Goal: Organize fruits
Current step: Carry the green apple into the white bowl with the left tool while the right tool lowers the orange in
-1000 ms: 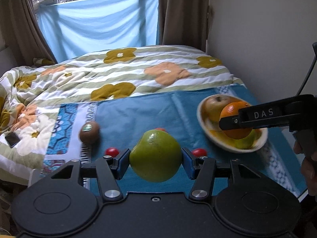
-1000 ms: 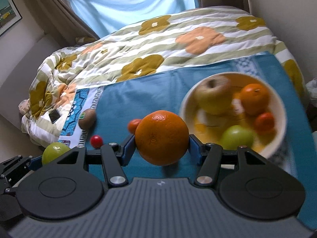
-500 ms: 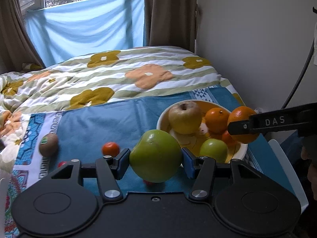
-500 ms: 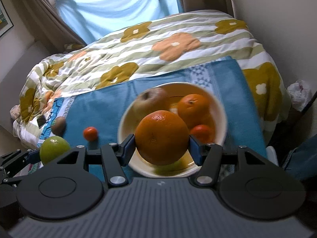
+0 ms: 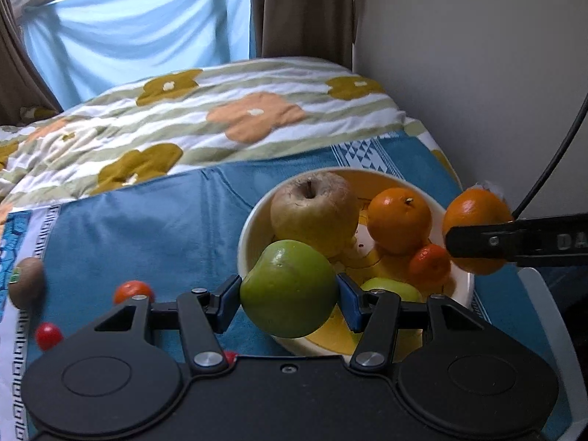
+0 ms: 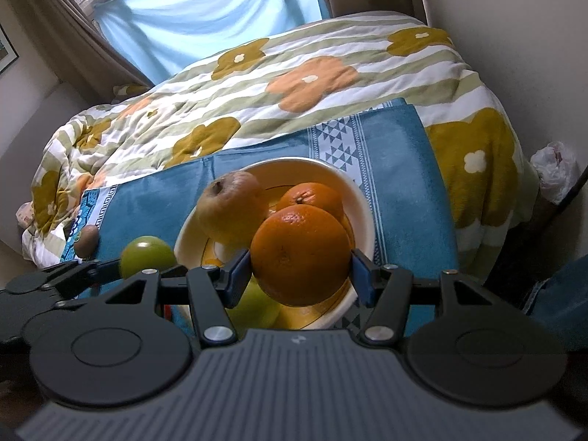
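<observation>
1. Between the blue pads of my left gripper (image 5: pixel 289 303) sits a green apple (image 5: pixel 290 288); both pads press on its sides, and the fruit hangs over the near rim of the bowl (image 5: pixel 245 237).
2. My right gripper (image 6: pixel 300 272) pinches a large orange (image 6: pixel 300 253) in the same way, one pad on each side, above the bowl's near half (image 6: pixel 362 202).
3. From the left wrist view, the right gripper's finger (image 5: pixel 514 246) crosses in front of that orange (image 5: pixel 476 217) just beyond the bowl's right rim.
4. From the right wrist view, the green apple (image 6: pixel 147 255) and the left gripper's fingers (image 6: pixel 77 275) appear just left of the bowl.
5. The bowl is cream outside and yellow inside. It rests on a blue cloth (image 5: pixel 147 220) spread over a flowered quilt (image 5: pixel 220 110).
6. Bowl contents visible in the left wrist view: a yellowish apple (image 5: pixel 312 209), an orange (image 5: pixel 398 218), a smaller mandarin (image 5: pixel 428 268) and a second green fruit (image 5: pixel 393 288), partly hidden behind my right-hand pad.
7. Loose on the cloth, left of the bowl: a kiwi (image 5: pixel 25 283), a small orange-red fruit (image 5: pixel 132 292) and a small red fruit (image 5: pixel 47 334). A further red item shows at the edge of my gripper body; I cannot identify it.
</observation>
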`<state>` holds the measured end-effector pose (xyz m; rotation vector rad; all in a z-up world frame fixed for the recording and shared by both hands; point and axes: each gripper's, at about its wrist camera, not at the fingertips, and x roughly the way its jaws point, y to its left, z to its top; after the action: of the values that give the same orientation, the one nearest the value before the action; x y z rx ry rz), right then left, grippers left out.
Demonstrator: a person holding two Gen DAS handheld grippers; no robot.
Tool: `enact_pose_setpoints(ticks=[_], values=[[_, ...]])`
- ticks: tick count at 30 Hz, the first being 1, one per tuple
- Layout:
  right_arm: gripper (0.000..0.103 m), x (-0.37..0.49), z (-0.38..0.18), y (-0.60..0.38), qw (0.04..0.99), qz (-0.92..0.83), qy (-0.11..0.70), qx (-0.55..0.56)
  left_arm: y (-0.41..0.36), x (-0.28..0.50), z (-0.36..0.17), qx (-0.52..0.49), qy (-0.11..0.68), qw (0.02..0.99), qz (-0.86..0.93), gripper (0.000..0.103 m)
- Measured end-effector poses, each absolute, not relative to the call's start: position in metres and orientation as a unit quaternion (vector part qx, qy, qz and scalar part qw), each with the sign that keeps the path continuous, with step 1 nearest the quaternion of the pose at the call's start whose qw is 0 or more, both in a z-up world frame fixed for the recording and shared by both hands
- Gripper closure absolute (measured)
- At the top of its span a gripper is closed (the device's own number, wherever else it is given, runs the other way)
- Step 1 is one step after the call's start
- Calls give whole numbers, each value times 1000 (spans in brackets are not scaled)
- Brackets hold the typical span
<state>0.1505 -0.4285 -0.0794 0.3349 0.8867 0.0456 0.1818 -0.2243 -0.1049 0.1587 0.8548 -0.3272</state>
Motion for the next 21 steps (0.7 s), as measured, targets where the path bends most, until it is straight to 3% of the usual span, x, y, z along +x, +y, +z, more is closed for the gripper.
enact_pose_setpoints(ticks=[9, 13, 21], values=[[31, 152, -83, -445, 888, 17, 427, 170, -234, 194, -116, 63, 436, 883, -161, 43], [31, 152, -82, -446, 888, 16, 426, 172, -231, 192, -108, 51, 424, 889, -163, 15], [31, 152, -75, -442, 892, 22, 421, 164, -221, 178, -90, 51, 409, 898, -156, 14]])
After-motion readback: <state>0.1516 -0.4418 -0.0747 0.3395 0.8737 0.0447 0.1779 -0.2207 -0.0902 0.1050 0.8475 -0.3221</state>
